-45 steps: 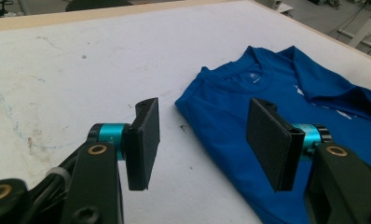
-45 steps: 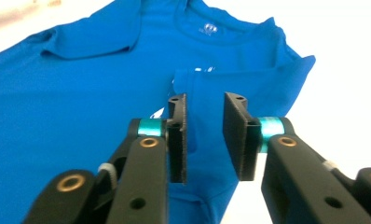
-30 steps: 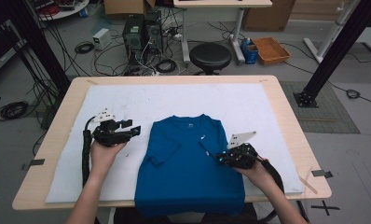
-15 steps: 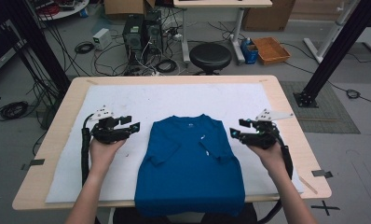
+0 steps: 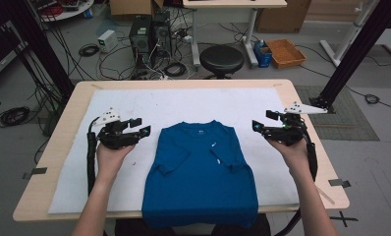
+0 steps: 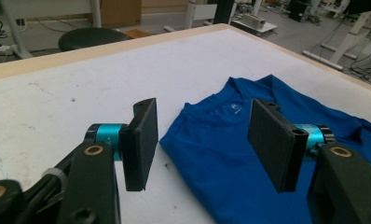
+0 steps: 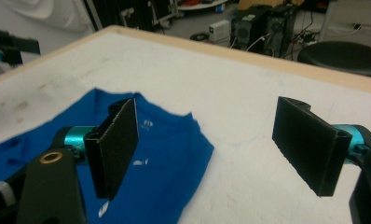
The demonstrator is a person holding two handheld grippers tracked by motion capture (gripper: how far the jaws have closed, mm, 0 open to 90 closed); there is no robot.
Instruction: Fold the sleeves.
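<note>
High view: the blue T-shirt (image 5: 201, 172) lies folded at lower centre, the left gripper (image 5: 138, 129) and right gripper (image 5: 261, 122) flanking it, apart from it.

Left gripper view: jaws spread, empty.

Right gripper view: jaws have just been opening, nothing between them.

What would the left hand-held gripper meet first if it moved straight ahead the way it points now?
Probably the blue T-shirt: the open left hand-held gripper points at its near shoulder edge, with bare white table cover between. Depth is hard to judge.
</note>
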